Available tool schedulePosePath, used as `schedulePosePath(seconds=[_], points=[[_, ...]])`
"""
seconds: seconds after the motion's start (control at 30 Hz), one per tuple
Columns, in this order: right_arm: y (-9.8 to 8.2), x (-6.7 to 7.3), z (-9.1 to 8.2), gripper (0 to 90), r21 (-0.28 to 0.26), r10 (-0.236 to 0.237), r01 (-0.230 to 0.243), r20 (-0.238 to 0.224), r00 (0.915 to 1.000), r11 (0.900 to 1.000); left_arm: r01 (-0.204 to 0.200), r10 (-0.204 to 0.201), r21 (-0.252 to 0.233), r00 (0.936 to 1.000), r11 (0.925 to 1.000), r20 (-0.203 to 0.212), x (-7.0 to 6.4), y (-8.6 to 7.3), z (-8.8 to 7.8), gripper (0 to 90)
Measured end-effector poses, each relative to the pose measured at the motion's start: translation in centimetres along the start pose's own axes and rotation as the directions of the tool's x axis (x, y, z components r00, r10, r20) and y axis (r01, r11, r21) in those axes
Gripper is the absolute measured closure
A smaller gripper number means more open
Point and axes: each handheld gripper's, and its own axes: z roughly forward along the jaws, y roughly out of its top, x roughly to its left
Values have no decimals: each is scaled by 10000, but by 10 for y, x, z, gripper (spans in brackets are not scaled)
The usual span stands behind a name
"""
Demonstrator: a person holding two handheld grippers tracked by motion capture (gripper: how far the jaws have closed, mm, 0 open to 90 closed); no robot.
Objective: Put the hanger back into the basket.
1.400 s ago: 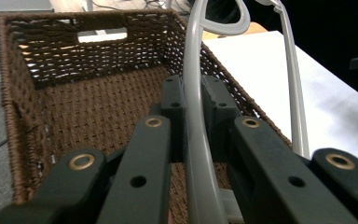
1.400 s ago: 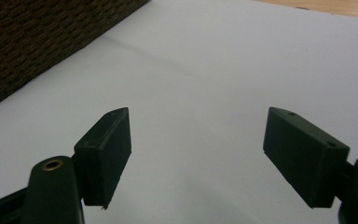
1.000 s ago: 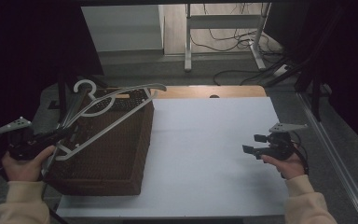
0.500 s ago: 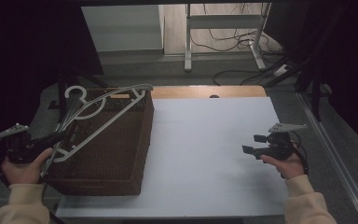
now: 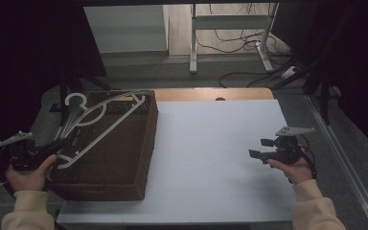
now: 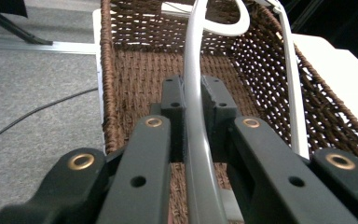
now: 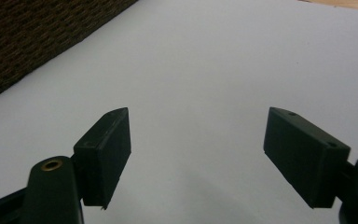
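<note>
1. Fingers of the left gripper [image 6: 193, 109] were clamped on the end of a white plastic hanger [image 5: 98, 125], the bar running straight out between the two black pads.
2. That hanger lay tilted across the open top of a brown wicker basket [image 5: 124, 158], its hook [image 5: 74, 99] poking past the far left rim; one arm showed inside the weave in the left gripper view [image 6: 292, 93].
3. Fingers of the right gripper [image 5: 263, 149] stood wide apart with nothing between them, hovering over bare white bench [image 5: 211, 143], well apart from the basket.
4. To do the step well, the left hand likely needed to lower the held end until the whole frame sat below the rim, keeping the hook from snagging on the woven edge.
5. Letting go was best left until the hanger rested on the basket floor, so it would not spring or slide out.
6. The bench carried a white sheet, with a strip of wood [image 5: 215, 94] showing at its far edge.
7. Beyond it lay grey floor, a metal stand [image 5: 230, 33] and loose cables [image 5: 249, 76]; the sides of the room were dark.
</note>
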Motion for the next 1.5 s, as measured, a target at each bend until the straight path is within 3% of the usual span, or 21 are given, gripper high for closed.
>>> schedulePosePath(seconds=[0.4,0.5,0.57,0.63,0.7,0.8,0.93,1.1,1.23,1.33,1.5], points=[[0,0,1,227,67,-15,16,-75,10000,10000,116,-114,48,9994,9999,-326,2,-4,7,808],[-1,0,1,227,74,3,-2,-71,10000,10000,178,-173,217,9995,9996,-246,2,-7,10,807],[-1,-1,2,226,88,-5,6,-84,10000,10000,20,-6,704,9998,9975,-198,2,-7,14,771],[-1,0,2,226,119,-33,34,-119,9999,9999,-126,151,597,9990,9981,-420,-1,-6,13,578],[-1,1,3,226,133,-59,61,-154,9999,9999,-297,315,673,9992,9973,-263,-3,-4,12,476],[0,1,4,225,158,-68,70,-170,9998,9998,-671,677,632,9977,9957,-77,-12,0,11,401],[-1,1,4,224,176,-52,55,-175,9998,9998,-935,904,657,9947,9934,487,-23,3,14,338],[-1,1,4,221,153,-44,48,-251,9997,9999,-1531,1431,819,9829,9848,1162,-40,4,20,293],[-1,1,3,219,120,-13,17,-283,9996,9999,-1622,1498,789,9783,9836,1433,-48,4,23,288],[-1,1,3,217,85,-31,33,-310,9995,10000,-1853,1688,897,9716,9786,1658,-56,4,29,281],[-1,2,2,215,72,-61,62,-262,9996,10000,-2399,2141,1063,9541,9650,2093,-70,1,41,276]])
